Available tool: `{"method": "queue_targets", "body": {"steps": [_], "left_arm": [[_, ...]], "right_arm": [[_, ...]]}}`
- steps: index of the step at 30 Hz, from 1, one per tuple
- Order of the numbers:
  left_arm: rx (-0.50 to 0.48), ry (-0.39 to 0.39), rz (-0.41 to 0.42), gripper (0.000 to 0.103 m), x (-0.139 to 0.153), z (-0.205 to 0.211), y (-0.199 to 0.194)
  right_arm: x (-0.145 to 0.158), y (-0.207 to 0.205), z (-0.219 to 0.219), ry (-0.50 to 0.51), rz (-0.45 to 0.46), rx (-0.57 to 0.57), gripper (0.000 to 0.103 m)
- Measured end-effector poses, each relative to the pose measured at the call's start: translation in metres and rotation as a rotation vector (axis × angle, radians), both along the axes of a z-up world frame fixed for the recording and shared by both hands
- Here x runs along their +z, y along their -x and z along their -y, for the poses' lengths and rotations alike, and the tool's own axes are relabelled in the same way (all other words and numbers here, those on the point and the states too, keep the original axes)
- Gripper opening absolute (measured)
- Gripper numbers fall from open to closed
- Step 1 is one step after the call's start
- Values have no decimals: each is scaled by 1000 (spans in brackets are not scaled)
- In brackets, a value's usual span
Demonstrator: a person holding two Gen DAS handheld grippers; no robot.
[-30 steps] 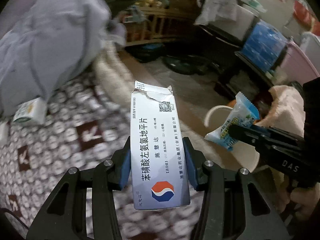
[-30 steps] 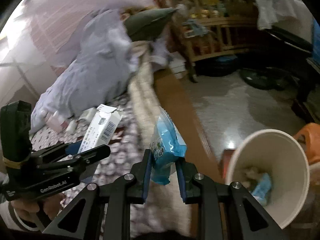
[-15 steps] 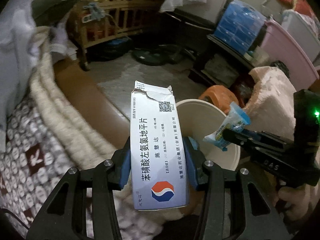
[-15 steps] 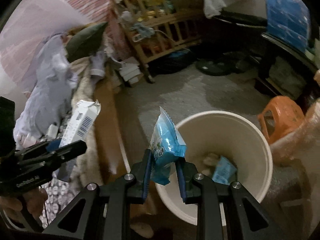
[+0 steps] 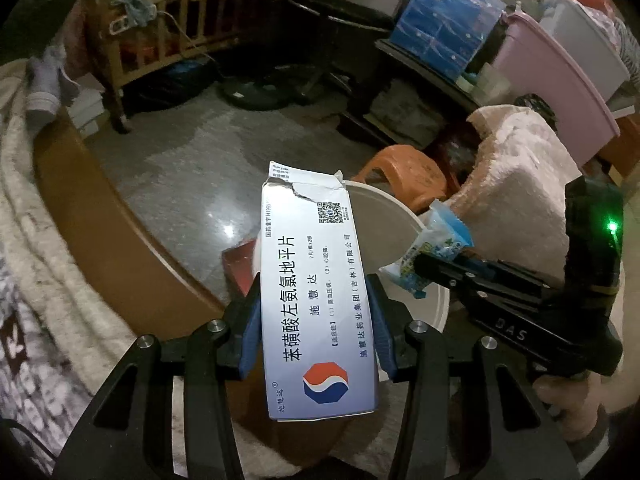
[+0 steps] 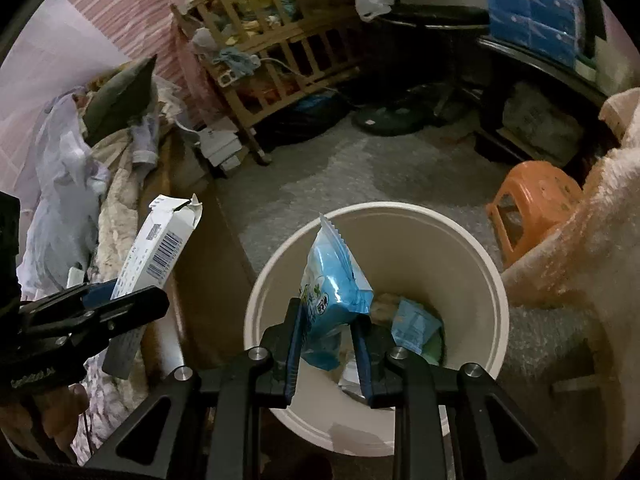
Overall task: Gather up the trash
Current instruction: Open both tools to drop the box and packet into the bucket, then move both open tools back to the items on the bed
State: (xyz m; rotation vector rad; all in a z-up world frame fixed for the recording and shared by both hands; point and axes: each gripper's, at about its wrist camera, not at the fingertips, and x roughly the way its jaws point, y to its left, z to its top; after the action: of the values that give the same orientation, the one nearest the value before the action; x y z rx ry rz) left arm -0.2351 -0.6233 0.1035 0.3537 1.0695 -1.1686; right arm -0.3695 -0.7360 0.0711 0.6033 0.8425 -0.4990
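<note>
Left gripper (image 5: 316,316): pinching the white medicine carton (image 5: 316,300) across its width, both blue pads pressing its long sides; the torn flap end is pointing up and away from the hand.
Right gripper (image 6: 326,340): jaws pressed nearly together on the blue snack wrapper (image 6: 332,288), which is standing upright between the pads.
Bin (image 6: 472,264): a cream round pail standing on the grey floor (image 6: 320,168), between the wooden bed edge (image 6: 204,280) and the orange stool (image 6: 536,200).
Wrapper position: in the right wrist view it is hanging directly over the bin mouth, inside the ring of the rim, not yet released.
Carton position: in the right wrist view it is sitting to the left of the bin's near-left rim, over the bed edge; in the left wrist view it is overlapping the rim, so its exact offset cannot be fixed.
Work done: at least one blue packet (image 6: 416,324) and some pale scraps are already lying at the bottom of the bin; what else is in there is too dim to name.
Work in hand: both pieces are being carried to the bin; neither is dropped.
Work left: by my judgement, release of the wrapper comes first, then the carton needs bringing further over the rim.
Further trash: small items are appearing among the bedding (image 6: 72,200) at the left; whether they are trash, I cannot tell.
</note>
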Motion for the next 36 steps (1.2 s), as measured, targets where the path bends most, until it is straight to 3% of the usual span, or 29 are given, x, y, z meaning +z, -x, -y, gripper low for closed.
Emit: {"method": "queue_targets", "body": {"steps": [2, 5, 6, 11, 22, 36], "left_arm": [[-2, 1, -10, 46, -3, 3, 1], [-9, -8, -10, 48, -6, 4, 1], [-10, -10, -5, 52, -6, 2, 1], [10, -9, 4, 55, -5, -5, -3], [109, -22, 78, 55, 1, -39, -22], [337, -77, 173, 55, 2, -131, -78]], "right_arm": [[-3, 0, 2, -2, -26, -13, 23], [-6, 2, 4, 6, -41, -35, 47], [-6, 3, 5, -2, -27, -39, 48], [-7, 2, 5, -31, -15, -54, 48], [0, -22, -23, -17, -19, 22, 48], [26, -80, -80, 25, 21, 182, 53]]}}
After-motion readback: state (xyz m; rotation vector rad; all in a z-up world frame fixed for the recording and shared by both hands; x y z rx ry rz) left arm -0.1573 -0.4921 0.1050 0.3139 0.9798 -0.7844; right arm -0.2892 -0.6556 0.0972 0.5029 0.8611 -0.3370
